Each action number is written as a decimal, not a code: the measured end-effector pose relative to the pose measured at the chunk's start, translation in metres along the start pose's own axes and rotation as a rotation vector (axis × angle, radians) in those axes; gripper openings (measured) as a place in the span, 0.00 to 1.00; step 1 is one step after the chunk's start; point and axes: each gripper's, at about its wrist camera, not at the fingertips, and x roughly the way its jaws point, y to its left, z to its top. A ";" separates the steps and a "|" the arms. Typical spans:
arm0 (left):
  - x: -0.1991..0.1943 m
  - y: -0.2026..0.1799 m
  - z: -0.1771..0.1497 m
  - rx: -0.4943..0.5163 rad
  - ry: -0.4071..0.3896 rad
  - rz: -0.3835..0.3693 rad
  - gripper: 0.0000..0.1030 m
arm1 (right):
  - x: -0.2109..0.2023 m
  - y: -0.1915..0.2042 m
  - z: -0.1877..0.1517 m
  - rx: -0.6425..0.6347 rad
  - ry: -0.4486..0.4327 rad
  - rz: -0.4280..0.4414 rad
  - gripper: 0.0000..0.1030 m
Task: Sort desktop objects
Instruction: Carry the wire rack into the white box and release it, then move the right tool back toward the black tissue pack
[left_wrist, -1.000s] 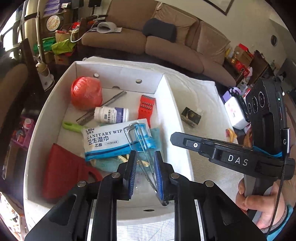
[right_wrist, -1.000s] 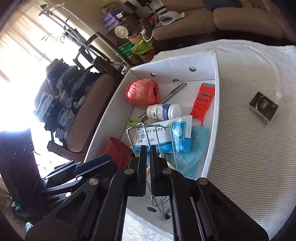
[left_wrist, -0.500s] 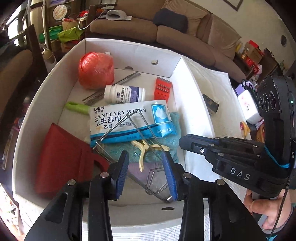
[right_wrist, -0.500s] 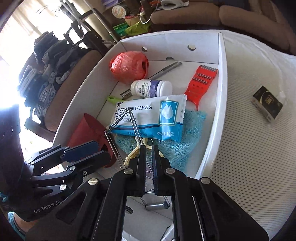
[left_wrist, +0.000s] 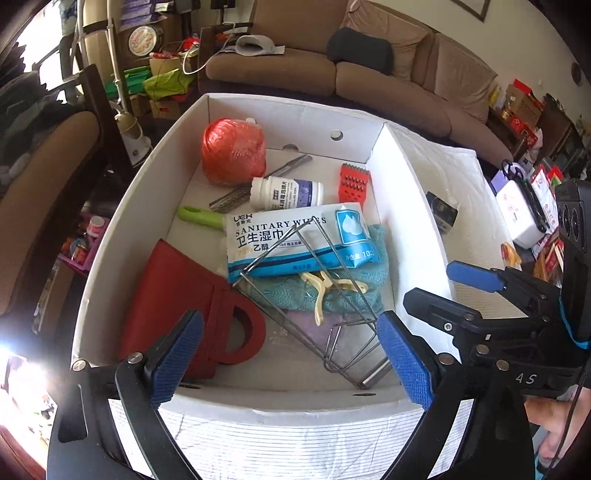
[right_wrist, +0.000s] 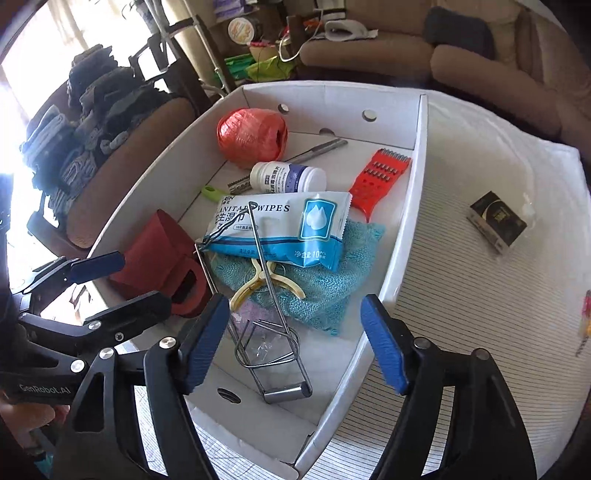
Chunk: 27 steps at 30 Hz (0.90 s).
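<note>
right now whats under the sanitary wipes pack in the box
The sanitary wipes pack lies on a teal cloth; a green handle pokes out beside its far corner. Whatever else is beneath it is covered. A wire rack leans across its top.

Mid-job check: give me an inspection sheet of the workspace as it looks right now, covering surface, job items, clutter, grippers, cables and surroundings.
Surface: white striped cloth over the table.
Job's things: white box holds a wire rack lying on the sanitary wipes pack and teal cloth, plus an orange twine ball, pill bottle, red grater and red bag.
Clutter: small black box on the cloth outside the white box.
Grippers: left gripper and right gripper both opening, pads clear of the rack, nothing held.
Cables: thin black cable by the right-hand device.
Surroundings: brown sofa, cluttered floor and shelves.
</note>
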 end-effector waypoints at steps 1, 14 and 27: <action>-0.003 0.000 -0.001 0.002 -0.003 -0.002 0.99 | -0.004 -0.001 -0.001 0.004 -0.010 -0.004 0.83; -0.024 -0.045 -0.012 0.056 -0.030 -0.005 1.00 | -0.055 -0.030 -0.022 0.033 -0.073 -0.072 0.97; -0.020 -0.160 -0.014 0.126 -0.071 -0.138 1.00 | -0.092 -0.126 -0.067 0.079 -0.099 -0.158 0.97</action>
